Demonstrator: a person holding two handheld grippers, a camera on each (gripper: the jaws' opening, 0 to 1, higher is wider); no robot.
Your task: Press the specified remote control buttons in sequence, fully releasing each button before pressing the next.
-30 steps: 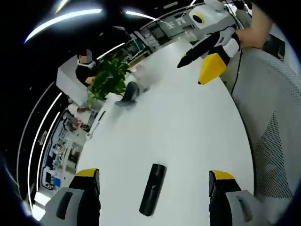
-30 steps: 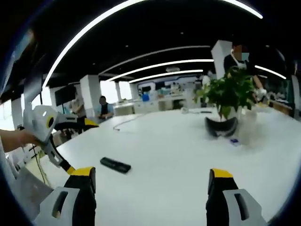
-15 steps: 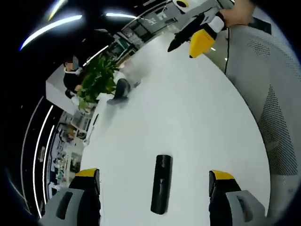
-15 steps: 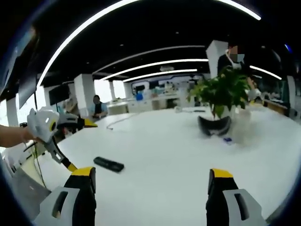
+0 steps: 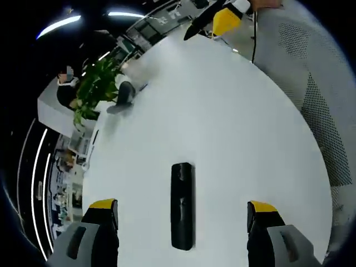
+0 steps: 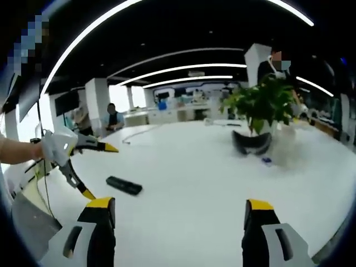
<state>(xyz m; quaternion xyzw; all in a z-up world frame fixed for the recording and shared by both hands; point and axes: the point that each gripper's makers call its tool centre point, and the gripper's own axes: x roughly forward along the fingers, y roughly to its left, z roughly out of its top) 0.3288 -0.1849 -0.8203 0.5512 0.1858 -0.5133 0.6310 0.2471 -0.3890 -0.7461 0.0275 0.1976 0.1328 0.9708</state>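
The black remote control (image 5: 182,204) is lying flat on the white table (image 5: 222,128), near its curved edge on the person's side and lengthwise between the wide-spread, empty jaws of the left gripper (image 5: 182,214), which is hovering above it, probably lining up for a first press. The right gripper (image 6: 177,207) is being held off to the side, jaws likewise wide and empty, likely keeping the remote (image 6: 124,185) and the left gripper (image 6: 83,161) in sight.
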